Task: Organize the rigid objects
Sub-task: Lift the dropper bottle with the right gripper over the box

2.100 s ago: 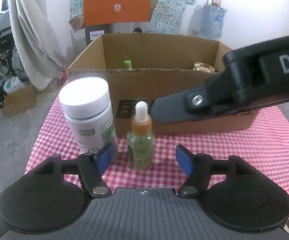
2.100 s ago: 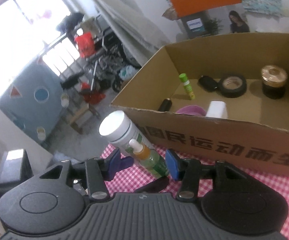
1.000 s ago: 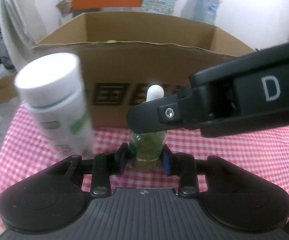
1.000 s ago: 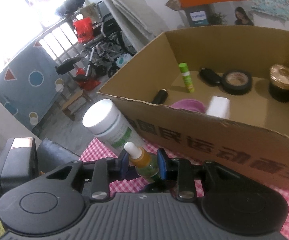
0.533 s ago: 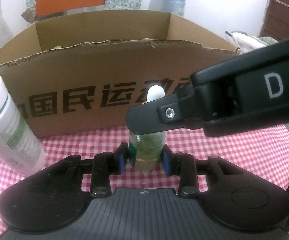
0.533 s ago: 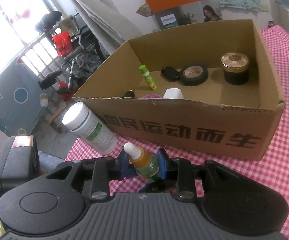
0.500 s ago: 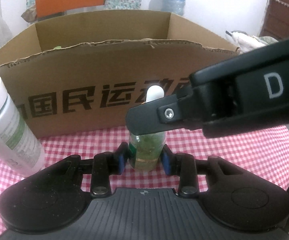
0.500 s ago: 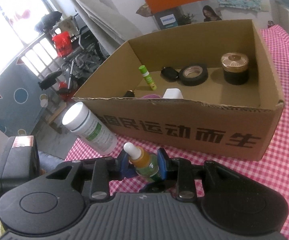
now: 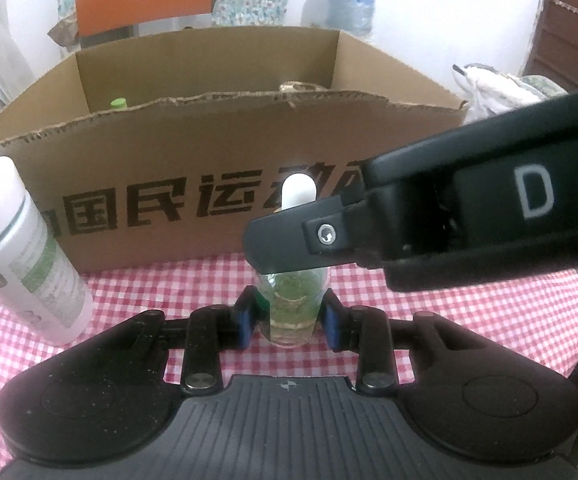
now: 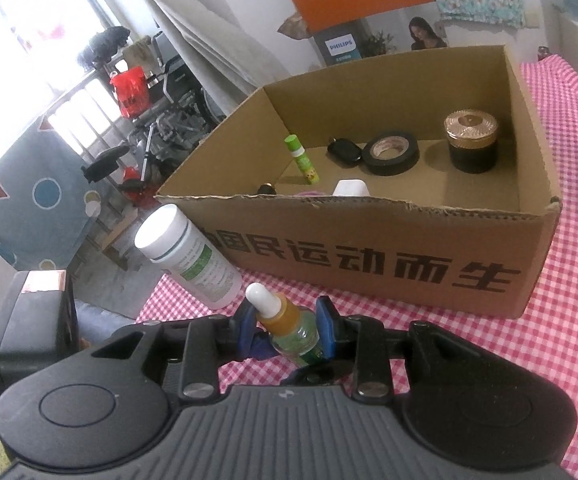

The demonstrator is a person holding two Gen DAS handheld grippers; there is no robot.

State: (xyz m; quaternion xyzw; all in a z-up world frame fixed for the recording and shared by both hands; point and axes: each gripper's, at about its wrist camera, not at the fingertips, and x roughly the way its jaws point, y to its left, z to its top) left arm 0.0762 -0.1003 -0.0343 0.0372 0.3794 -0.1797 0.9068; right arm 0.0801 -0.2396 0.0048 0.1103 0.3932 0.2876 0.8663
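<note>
A: What is seen at the far left?

B: A white jar (image 9: 21, 264) is seen upright on the checked cloth (image 9: 489, 320), at about nine o'clock from the dropper bottle (image 9: 291, 308). It is untouched and not yet packed.

A: And the bottle itself?

B: It is gripped low on its glass by the left gripper (image 9: 289, 316), whose jaws have just been drawn a little tighter on it. It is clamped higher up, by the amber collar, in the right gripper (image 10: 287, 330). Both sets of jaws are narrow and pressed on the bottle. Whether its base has been lifted off the cloth cannot be told.

A: Where is it to go?

B: Presumably into the cardboard box (image 9: 209, 160), which is found at twelve o'clock, just behind the bottle.

A: What has been put away already?

B: From left to right in the box, a green glue stick (image 10: 301, 158), a black fob (image 10: 343, 152), a roll of black tape (image 10: 391, 153) and a gold-lidded pot (image 10: 472, 142) are seen. Something white-capped (image 10: 351, 189) is half hidden behind the near wall.

A: So how much is left?

B: Most of the work is judged done. The bottle remains to be carried over the near wall and released, and then the jar.
</note>
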